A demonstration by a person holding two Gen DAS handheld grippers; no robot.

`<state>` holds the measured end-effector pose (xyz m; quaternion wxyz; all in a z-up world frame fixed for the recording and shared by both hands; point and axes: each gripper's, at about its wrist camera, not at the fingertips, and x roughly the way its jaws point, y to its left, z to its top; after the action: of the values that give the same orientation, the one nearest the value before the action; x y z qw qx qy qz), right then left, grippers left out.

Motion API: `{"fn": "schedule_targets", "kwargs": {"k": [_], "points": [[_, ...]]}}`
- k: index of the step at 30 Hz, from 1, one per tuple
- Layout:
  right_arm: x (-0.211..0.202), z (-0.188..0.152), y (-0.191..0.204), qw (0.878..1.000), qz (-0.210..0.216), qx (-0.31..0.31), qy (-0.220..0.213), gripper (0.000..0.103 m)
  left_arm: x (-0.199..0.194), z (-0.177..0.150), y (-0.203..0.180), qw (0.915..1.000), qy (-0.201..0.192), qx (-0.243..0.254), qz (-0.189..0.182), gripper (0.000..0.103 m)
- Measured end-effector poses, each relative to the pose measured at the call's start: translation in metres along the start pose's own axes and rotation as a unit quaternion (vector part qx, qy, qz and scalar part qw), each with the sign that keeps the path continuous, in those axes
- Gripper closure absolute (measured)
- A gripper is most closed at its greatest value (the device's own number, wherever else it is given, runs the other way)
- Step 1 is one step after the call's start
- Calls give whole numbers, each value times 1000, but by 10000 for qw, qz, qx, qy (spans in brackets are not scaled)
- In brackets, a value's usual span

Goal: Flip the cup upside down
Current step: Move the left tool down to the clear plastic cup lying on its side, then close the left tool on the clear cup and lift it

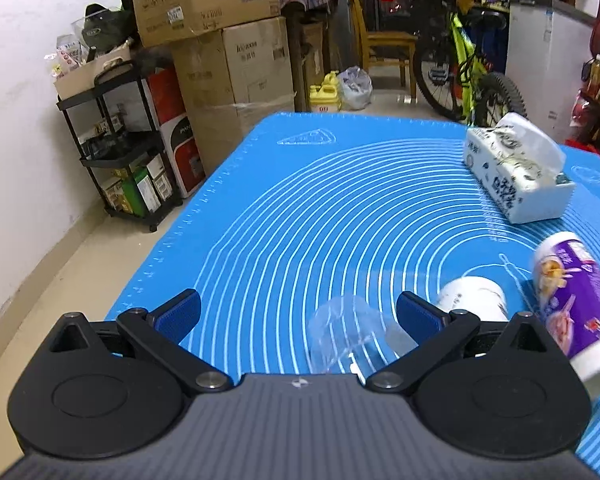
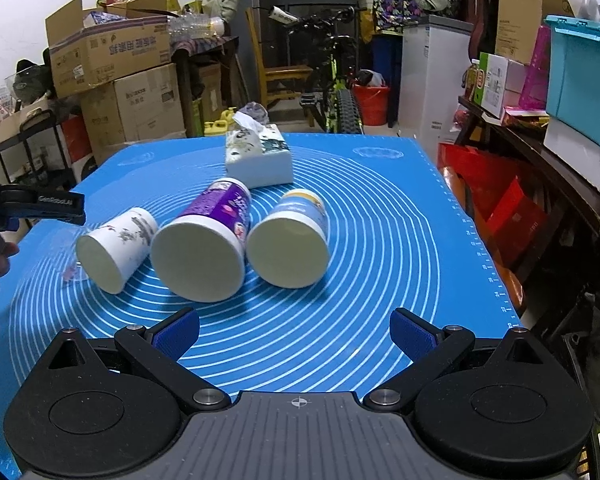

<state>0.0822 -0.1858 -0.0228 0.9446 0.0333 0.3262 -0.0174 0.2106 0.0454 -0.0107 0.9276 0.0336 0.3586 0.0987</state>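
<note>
A blue silicone baking mat (image 2: 380,240) printed with pale concentric rings covers the desk. Three paper cups lie on their sides on it in a row, their open mouths turned away and their flat white bases facing the right wrist camera; no contents can be seen in any of them. The white cup with grey ink-style markings (image 2: 116,248) is the leftmost, the purple cup (image 2: 208,240) lies in the middle and looks the largest, and the cup with a blue and yellow band (image 2: 292,240) lies on the right. The purple one touches or nearly touches each neighbour. Behind them, near the far edge of the mat, a patterned tissue box (image 2: 260,156) stands with a tissue sticking up out of its top.

In the left wrist view a clear plastic cup (image 1: 348,332) lies on the mat, faint and see-through, so its exact pose is hard to read. It sits between the blue pads of the left claw (image 1: 298,316), closer to the right-hand pad, and whether anything touches it cannot be told. That claw is spread wide.

The right claw (image 2: 296,330) is likewise spread wide and holds nothing, hovering over bare mat just short of the three paper cups.
</note>
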Motion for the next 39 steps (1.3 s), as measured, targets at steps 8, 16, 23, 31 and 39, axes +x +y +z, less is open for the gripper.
{"fn": "schedule_targets", "kwargs": {"k": [8, 16, 23, 31, 39], "points": [[5, -2, -5, 10000, -37, 58, 51, 2, 31, 4, 3, 9979, 567, -204, -256, 5], [4, -1, -9, 9999, -38, 134, 28, 2, 32, 5, 15, 9914, 853, -627, -769, 27], [0, -3, -6, 9999, -18, 111, 2, 2, 36, 2, 10, 9834, 1113, -827, -1171, 40], [-4, 0, -10, 9998, -83, 187, -53, 2, 22, 4, 14, 9848, 931, -878, -1179, 43], [-9, 1, -11, 9998, -40, 195, -76, 2, -43, -17, 10, 9882, 584, -343, -1377, 43]]}}
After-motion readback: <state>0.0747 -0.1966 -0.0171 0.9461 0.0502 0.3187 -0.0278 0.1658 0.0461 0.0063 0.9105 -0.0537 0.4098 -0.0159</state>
